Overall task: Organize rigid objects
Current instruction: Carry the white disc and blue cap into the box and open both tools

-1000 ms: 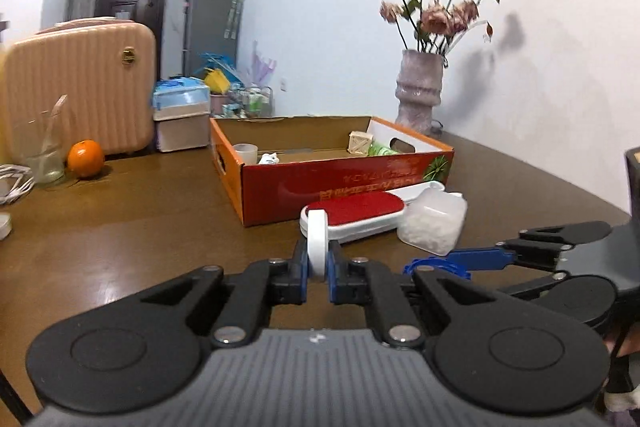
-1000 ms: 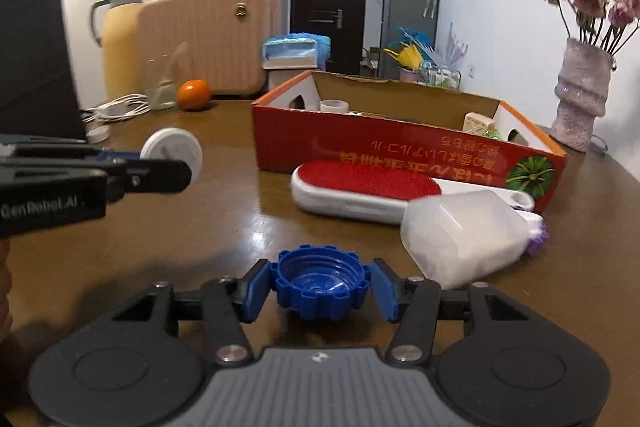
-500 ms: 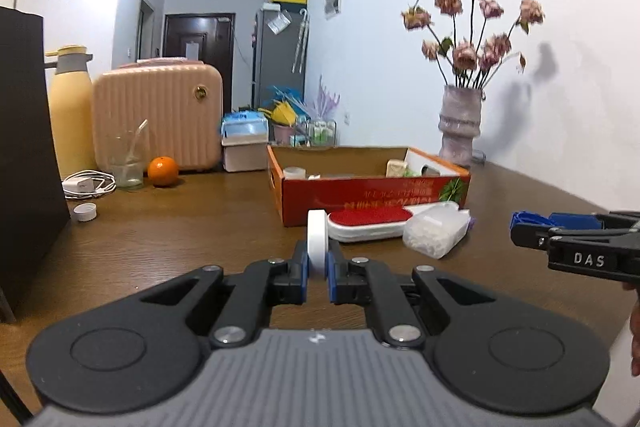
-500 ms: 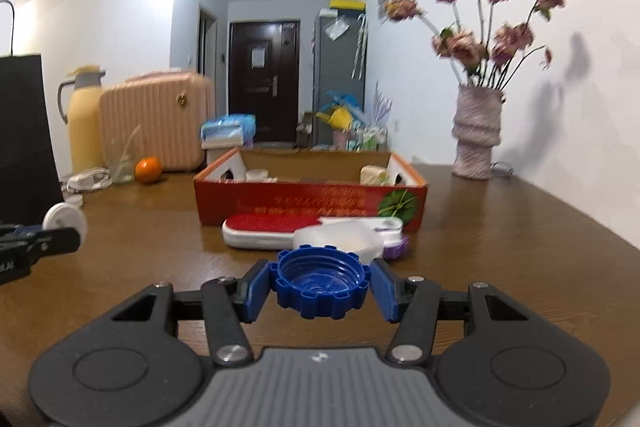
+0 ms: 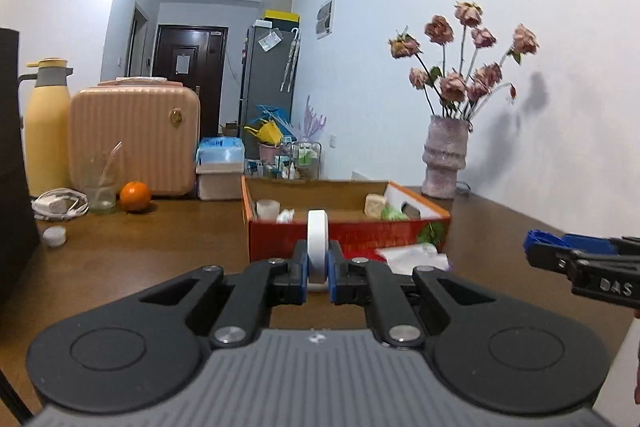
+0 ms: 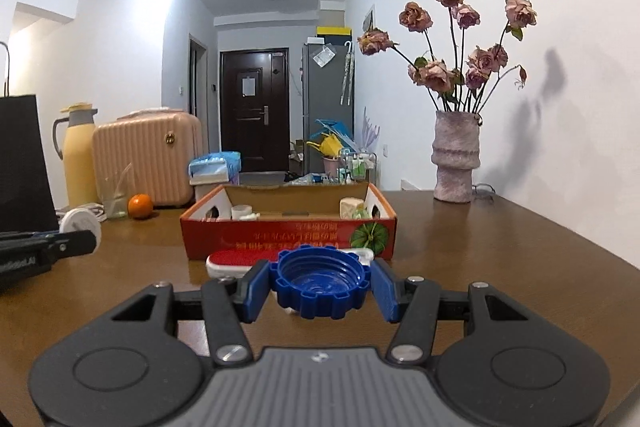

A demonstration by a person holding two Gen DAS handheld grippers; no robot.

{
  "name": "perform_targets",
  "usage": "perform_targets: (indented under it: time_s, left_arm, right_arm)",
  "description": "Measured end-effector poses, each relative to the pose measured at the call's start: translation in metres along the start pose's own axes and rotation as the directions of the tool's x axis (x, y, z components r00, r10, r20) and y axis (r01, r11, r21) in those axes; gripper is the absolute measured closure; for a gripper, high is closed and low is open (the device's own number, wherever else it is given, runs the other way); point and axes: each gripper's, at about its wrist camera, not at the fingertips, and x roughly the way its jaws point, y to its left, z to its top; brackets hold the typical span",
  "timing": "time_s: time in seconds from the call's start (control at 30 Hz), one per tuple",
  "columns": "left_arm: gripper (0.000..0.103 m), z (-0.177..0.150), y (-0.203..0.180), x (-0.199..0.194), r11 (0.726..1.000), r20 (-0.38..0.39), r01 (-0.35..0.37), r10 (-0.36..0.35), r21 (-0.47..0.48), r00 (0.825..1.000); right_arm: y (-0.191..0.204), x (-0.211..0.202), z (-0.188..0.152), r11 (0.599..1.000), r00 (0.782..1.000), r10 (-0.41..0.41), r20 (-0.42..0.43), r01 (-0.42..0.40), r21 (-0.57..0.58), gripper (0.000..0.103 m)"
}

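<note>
My left gripper [image 5: 318,273] is shut on a white round lid [image 5: 318,243], held edge-on above the table; the lid also shows in the right wrist view [image 6: 80,221]. My right gripper [image 6: 320,287] is shut on a blue ribbed bottle cap [image 6: 320,283], open side up. Ahead stands an orange cardboard box [image 6: 288,235] holding several small items; it also shows in the left wrist view [image 5: 348,235]. A red-and-white lint brush [image 6: 236,261] lies in front of the box. A clear plastic container [image 5: 416,255] lies by it.
A vase of dried roses [image 6: 456,155] stands at the back right. A pink suitcase [image 5: 134,139], yellow thermos [image 5: 46,131], glass [image 5: 100,187], orange [image 5: 135,195], charger cable [image 5: 60,205] and small white cap [image 5: 54,235] sit at the left. A black bag [image 6: 20,163] stands at the far left.
Both grippers have risen and pulled back from the box, still holding the lid and the cap. The view now looks level across the table.
</note>
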Motion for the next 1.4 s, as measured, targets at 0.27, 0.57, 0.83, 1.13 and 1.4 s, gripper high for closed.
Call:
perform_targets:
  time_s: [0.27,0.57,0.83,1.13,1.4]
  left_arm:
    - [0.093,0.046,0.009,0.082,0.999,-0.015,0.041,-0.041,0.013,0.999]
    - [0.093,0.099,0.021,0.257,0.998,-0.235,0.042,-0.053,-0.051,0.97]
    - [0.093,0.09,0.032,0.416,0.993,-0.519,0.02,-0.078,-0.115,0.851]
    - [0.091,0.075,0.039,0.482,0.997,-0.63,-0.002,-0.046,-0.075,0.776]
    - [0.06,0.064,0.042,0.485,0.999,-0.664,-0.014,-0.022,-0.049,0.747]
  right_arm:
    - [-0.019,0.055,0.043,0.999,0.999,0.046,0.029,-0.046,0.004,0.05]
    - [-0.032,0.213,0.122,0.981,0.975,0.192,-0.111,-0.193,-0.003,0.05]
    - [-0.033,0.403,0.14,0.976,0.896,0.212,-0.39,-0.214,0.041,0.05]
    - [-0.019,0.507,0.097,0.987,0.817,0.132,-0.561,-0.162,-0.003,0.049]
    - [-0.012,0.526,0.085,0.981,0.753,0.145,-0.642,-0.192,-0.002,0.049]
